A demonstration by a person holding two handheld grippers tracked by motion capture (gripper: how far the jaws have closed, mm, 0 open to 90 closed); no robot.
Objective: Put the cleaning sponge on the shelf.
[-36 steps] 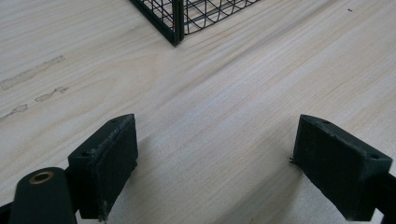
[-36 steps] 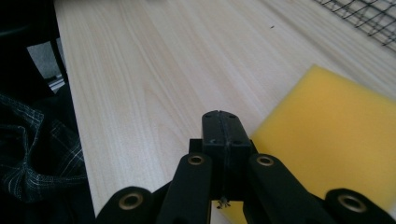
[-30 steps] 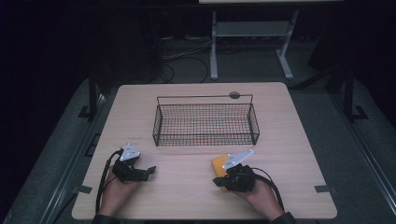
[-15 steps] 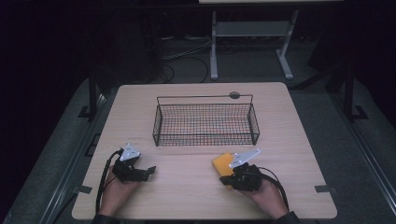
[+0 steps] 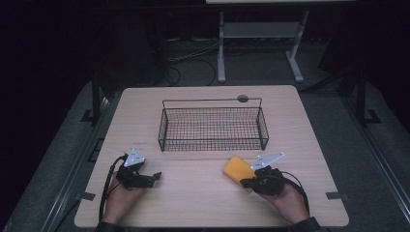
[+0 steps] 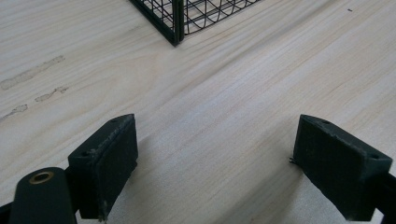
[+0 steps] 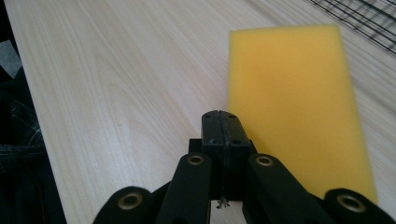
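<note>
Right hand-held gripper (image 5: 247, 182), at the lower right of the high view, has its jaws pressed together with nothing between them. It has drawn back toward the bottom edge since a second ago, uncovering more of the yellow sponge (image 5: 237, 169), which lies flat on the tabletop (image 5: 203, 193) just below the wire basket (image 5: 213, 124). Left hand-held gripper (image 5: 153, 178) rests spread at lower left. The sponge looks released, not carried.

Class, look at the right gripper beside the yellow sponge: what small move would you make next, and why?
Probably open the right gripper. Its jaws are shut with nothing between them, and the yellow sponge lies flat on the table beside them, outside the wire basket. Opened, it could then close on the sponge.
</note>
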